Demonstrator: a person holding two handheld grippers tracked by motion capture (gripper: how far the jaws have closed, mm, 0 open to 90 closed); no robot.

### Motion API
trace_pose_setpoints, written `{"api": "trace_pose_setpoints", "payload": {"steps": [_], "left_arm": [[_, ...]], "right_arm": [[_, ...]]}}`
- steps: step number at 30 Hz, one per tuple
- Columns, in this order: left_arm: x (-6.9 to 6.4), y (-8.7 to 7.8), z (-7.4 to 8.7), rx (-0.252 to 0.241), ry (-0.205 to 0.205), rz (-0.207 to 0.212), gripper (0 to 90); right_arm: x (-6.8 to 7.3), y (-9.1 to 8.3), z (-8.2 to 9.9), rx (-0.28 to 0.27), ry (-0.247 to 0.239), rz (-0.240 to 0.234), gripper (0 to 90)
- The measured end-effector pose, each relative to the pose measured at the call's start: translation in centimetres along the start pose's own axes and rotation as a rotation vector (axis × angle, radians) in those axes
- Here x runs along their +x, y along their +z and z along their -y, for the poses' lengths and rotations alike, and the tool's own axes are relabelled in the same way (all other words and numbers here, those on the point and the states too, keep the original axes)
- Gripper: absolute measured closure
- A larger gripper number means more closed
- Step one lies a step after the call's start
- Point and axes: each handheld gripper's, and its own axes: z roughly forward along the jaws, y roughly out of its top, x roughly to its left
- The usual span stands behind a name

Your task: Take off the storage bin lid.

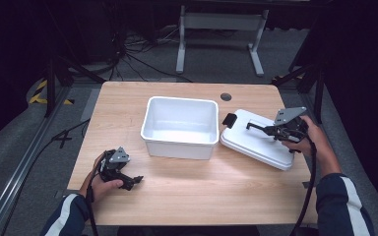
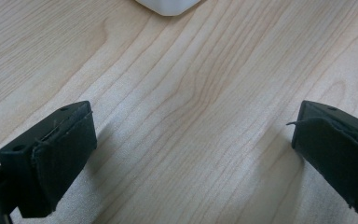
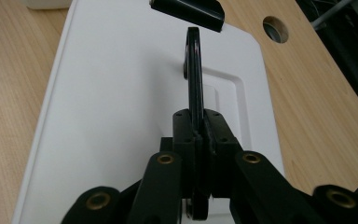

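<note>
High view: fixed above the near table edge, facing forward and down; whole table (image 1: 187,196) in frame, far off.
Left gripper view: low, close over bare wood, white bin (image 2: 168,5) corner at top edge.
Right gripper view: close along the white lid (image 3: 121,93).
Shared: lid (image 1: 256,140), bin (image 1: 179,123), tabletop.

Navy sleeves (image 1: 342,194), white stripes
</note>
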Motion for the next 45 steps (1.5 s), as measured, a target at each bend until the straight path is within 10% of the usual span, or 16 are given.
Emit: {"api": "trace_pose_setpoints", "payload": {"steps": [22, 45], "left_arm": [[0.0, 0.0, 0.0, 0.0, 0.0, 0.0, 0.3], [0.0, 0.0, 0.0, 0.0, 0.0, 0.0, 0.3]], "right_arm": [[-0.5, 4.0, 1.9, 0.047, 0.043, -0.024, 85.0], [-0.6, 2.3, 1.7, 0.017, 0.113, -0.028, 72.7]]}}
